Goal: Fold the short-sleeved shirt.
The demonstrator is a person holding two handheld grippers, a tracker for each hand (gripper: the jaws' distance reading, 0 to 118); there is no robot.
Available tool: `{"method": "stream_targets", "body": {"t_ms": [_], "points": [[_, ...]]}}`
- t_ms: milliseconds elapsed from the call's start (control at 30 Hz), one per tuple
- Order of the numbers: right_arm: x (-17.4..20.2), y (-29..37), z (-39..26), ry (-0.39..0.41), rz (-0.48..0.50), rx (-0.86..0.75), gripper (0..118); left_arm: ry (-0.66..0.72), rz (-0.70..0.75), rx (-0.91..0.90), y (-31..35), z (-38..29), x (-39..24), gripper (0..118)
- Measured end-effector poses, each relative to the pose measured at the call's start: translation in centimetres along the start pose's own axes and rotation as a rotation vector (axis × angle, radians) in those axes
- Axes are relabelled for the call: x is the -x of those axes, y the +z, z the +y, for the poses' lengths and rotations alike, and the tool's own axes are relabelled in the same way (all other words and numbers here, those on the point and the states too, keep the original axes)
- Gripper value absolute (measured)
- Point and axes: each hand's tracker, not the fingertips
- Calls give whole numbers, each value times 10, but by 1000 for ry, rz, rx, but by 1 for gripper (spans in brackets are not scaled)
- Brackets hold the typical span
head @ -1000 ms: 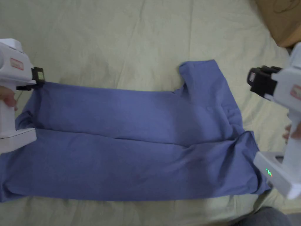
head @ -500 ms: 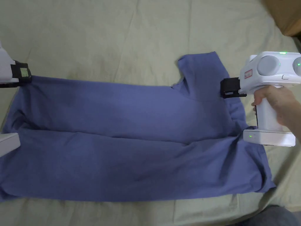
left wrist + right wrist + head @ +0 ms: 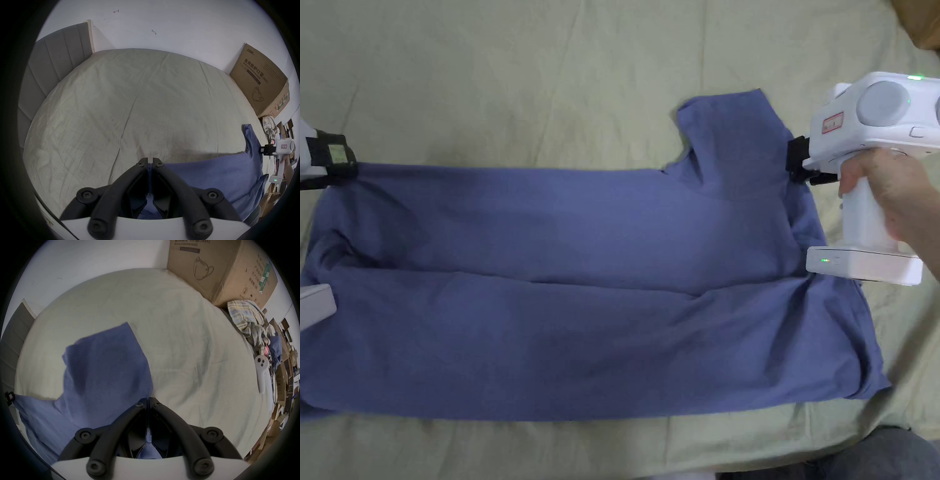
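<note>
A blue short-sleeved shirt [image 3: 581, 294] lies sideways on the pale bed sheet [image 3: 519, 81], folded lengthwise, one sleeve [image 3: 731, 144] sticking up at the far right. My left gripper [image 3: 347, 164] is at the shirt's far left corner, jaws shut with blue cloth pinched between them [image 3: 150, 168]. My right gripper [image 3: 794, 164] is at the shirt's right edge just below the sleeve [image 3: 103, 363], its jaws closed on a thin fold of the fabric [image 3: 148, 402]. A hand [image 3: 887, 187] holds the right tool.
A large cardboard box [image 3: 219, 267] stands at the bed's far right corner, with a heap of checked cloth [image 3: 246, 318] and a white controller [image 3: 261, 369] beside it. A grey headboard [image 3: 53, 68] runs along the left. The sheet beyond the shirt is bare.
My right gripper came in from off the shirt's right side, reached the edge under the sleeve and closed on it. The left gripper kept its hold on the left corner.
</note>
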Motion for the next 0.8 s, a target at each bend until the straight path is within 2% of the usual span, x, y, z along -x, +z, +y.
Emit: {"method": "stream_targets", "body": {"t_ms": [133,200,267,467,800], "points": [[-14,49,-5,-39,94,-99,1,8,-19,-29,21,0,2,2],[-24,72,-12,-94,140,-132,1,13,-32,-41,35,-3,1,2],[-32,95,-24,-117,172,-171,1,19,-43,-55,48,-7,3,2],[-56,151,-67,-63,175,-218,1,51,-51,-109,90,-32,18,2],[-70,179,-161,-78,215,-236,1,105,-38,-101,121,-122,37,2]]}}
